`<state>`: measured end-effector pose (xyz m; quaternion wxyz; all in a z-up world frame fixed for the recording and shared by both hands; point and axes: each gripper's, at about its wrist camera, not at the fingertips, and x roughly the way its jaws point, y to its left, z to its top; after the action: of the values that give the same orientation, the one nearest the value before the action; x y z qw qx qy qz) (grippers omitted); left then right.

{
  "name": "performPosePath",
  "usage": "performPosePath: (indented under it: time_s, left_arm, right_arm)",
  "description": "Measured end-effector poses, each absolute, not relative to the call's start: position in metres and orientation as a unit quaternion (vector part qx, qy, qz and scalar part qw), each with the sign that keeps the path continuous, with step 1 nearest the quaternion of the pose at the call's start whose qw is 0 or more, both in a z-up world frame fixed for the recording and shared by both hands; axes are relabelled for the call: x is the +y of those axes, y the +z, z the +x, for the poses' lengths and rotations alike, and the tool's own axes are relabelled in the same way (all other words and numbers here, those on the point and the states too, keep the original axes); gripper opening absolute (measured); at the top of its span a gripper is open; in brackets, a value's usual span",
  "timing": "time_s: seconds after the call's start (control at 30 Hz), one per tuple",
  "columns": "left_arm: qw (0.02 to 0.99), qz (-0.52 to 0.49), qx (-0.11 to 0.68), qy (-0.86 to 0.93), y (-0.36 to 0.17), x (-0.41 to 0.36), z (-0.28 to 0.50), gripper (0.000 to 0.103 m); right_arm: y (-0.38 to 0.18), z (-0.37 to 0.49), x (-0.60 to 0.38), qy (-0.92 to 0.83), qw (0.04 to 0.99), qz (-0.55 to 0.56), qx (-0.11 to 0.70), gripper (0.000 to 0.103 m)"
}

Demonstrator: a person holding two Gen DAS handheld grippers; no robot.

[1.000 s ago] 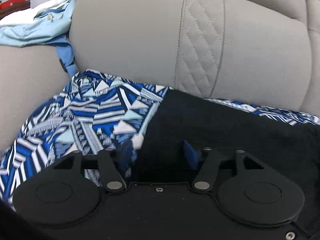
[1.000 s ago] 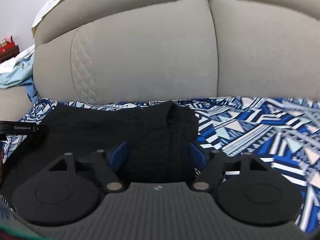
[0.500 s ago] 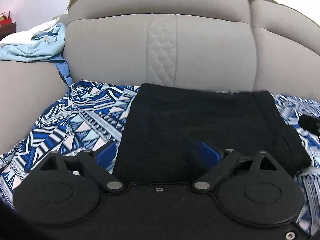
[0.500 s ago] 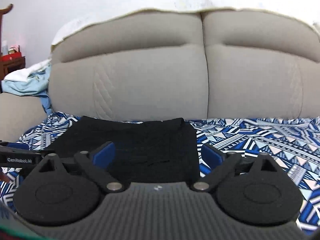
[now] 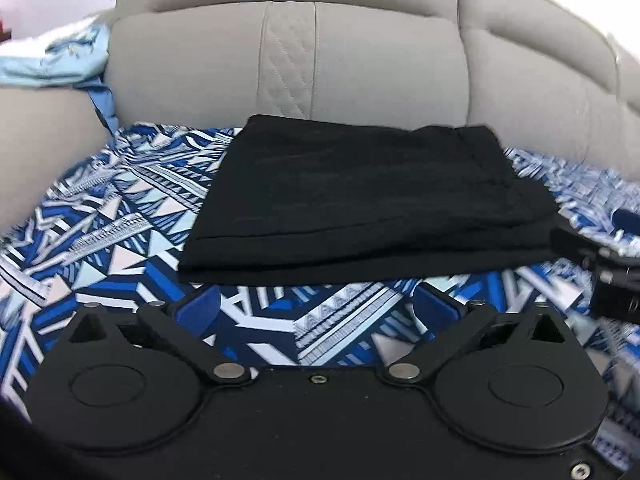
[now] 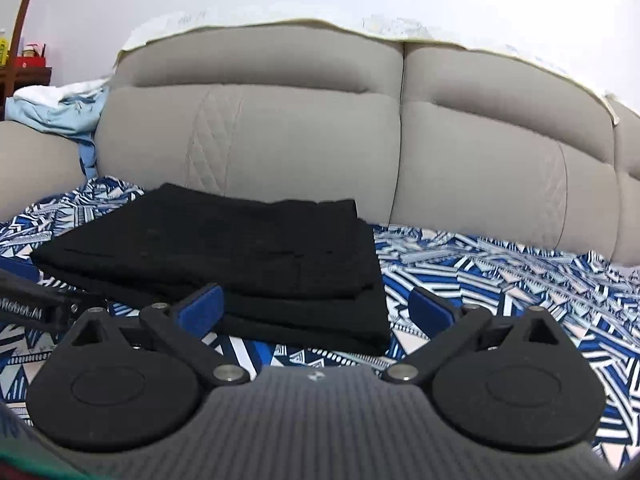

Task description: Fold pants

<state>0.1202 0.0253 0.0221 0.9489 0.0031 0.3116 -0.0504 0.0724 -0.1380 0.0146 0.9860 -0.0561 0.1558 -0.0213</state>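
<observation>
The left gripper (image 5: 316, 312), a black two-finger claw with blue pads, fills the bottom of the left wrist view with its fingers spread wide and nothing between them; only the patterned cover shows in the gap; the right gripper (image 6: 316, 308), of the same build on a ribbed grey body, sits likewise at the bottom of the right wrist view, released and bare, its left blue pad (image 6: 202, 307) just in front of the near edge of the garment, though whether it touches cannot be told; the folded black fabric pants (image 5: 360, 200) lie as a flat layered rectangle in the centre of the left wrist view, just beyond the left claw's fingertips, and left of centre in the right wrist view (image 6: 224, 256), resting on the blue, white and black geometric-patterned cloth cover (image 5: 112, 232) that spreads across the seat; at the right edge of the left wrist view the other claw's black body appears, blurred, beside the garment's right corner; behind the pants rises the beige padded sofa backrest (image 6: 280, 136) with a quilted diamond-stitch panel; a crumpled pale blue garment (image 5: 60, 60) hangs over the sofa arm at the upper left of the frame; a white cloth (image 6: 280, 26) drapes along the top of the backrest.
</observation>
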Motion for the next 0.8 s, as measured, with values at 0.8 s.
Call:
performPosePath:
  time_s: [0.8]
  left_arm:
    - [0.954, 0.002, 0.299, -0.025, 0.015, 0.031, 0.136, 0.103]
  right_arm:
    - [-0.01, 0.097, -0.124, 0.02, 0.973, -0.039, 0.228, 0.103]
